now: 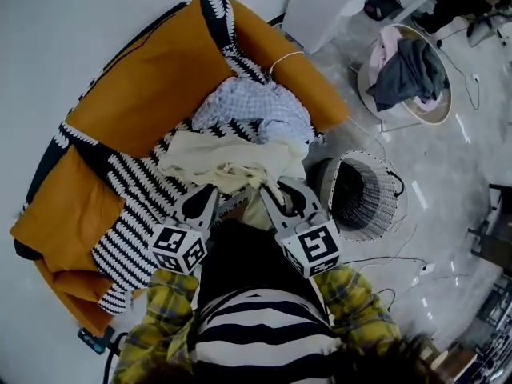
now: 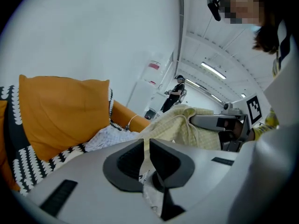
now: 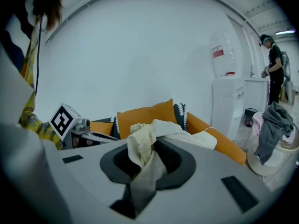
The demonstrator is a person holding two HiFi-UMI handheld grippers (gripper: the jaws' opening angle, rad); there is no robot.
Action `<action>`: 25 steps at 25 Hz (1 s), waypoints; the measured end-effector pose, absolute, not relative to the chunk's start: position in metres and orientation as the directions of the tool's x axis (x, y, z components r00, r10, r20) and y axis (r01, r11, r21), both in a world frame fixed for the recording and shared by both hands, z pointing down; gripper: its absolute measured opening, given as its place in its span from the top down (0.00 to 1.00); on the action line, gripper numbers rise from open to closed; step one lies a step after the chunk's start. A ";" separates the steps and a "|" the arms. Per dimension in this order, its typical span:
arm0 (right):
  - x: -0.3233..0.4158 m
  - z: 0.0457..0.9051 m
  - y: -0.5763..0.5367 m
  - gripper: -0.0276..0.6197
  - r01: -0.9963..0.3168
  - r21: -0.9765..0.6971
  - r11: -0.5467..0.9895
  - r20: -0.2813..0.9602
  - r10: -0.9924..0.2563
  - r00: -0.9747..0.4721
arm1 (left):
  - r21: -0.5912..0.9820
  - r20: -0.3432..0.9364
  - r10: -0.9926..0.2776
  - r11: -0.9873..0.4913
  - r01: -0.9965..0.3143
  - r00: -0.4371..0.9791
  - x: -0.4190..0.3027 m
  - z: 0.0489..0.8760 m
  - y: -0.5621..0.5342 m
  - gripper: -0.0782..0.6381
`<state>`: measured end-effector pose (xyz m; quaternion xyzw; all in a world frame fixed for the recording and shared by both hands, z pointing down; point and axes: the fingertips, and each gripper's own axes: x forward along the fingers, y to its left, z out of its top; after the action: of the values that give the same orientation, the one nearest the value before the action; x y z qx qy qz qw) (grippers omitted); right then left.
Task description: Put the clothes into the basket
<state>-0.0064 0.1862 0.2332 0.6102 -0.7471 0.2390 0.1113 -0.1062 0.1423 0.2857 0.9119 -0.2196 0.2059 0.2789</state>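
No words, numbers or brand names can be read. The left cube (image 1: 179,249) and right cube (image 1: 312,249) carry black-and-white square markers, not letters. At two o'clock in the right gripper view, a bottle (image 3: 221,55) bears a red label, too small to read.

Crumpled cream garment (image 1: 240,162) — upright wire basket (image 1: 380,202) nearby

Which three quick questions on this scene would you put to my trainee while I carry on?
1. True or false: the left gripper and the right gripper are both clamped on the cream garment.
2. What lies beside it on the sofa? A) pale blue checked cloth B) red towel C) jeans
3. Fill in: the wire basket stands on the ____.
Key: 1 true; 2 A; 3 floor.
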 end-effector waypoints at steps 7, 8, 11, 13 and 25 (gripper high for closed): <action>0.063 0.200 0.243 0.82 -0.976 -0.217 -0.033 0.394 -0.917 -0.057 | 0.416 0.467 -0.134 -0.839 -0.351 0.874 -0.025 0.265 0.185 0.85; 0.073 0.195 0.251 0.82 -0.975 -0.216 -0.054 0.380 -0.925 -0.033 | 0.417 0.463 -0.110 -0.849 -0.326 0.880 -0.013 0.263 0.193 0.85; 0.105 0.177 0.277 0.82 -0.970 -0.215 -0.114 0.331 -0.943 0.037 | 0.419 0.450 -0.046 -0.871 -0.256 0.892 0.022 0.257 0.218 0.85; 0.127 0.164 0.294 0.82 -0.967 -0.203 -0.152 0.306 -0.948 0.084 | 0.418 0.444 -0.004 -0.884 -0.211 0.896 0.044 0.253 0.235 0.85; 0.238 0.119 0.425 0.82 -0.888 -0.164 -0.429 0.207 -0.895 0.394 | 0.377 0.391 0.196 -0.925 0.038 0.899 0.163 0.223 0.328 0.85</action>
<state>0.2384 0.4254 0.1194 0.8349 -0.5341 0.1326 -0.0133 0.1633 0.3277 0.2235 0.9571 0.0610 0.2158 0.1833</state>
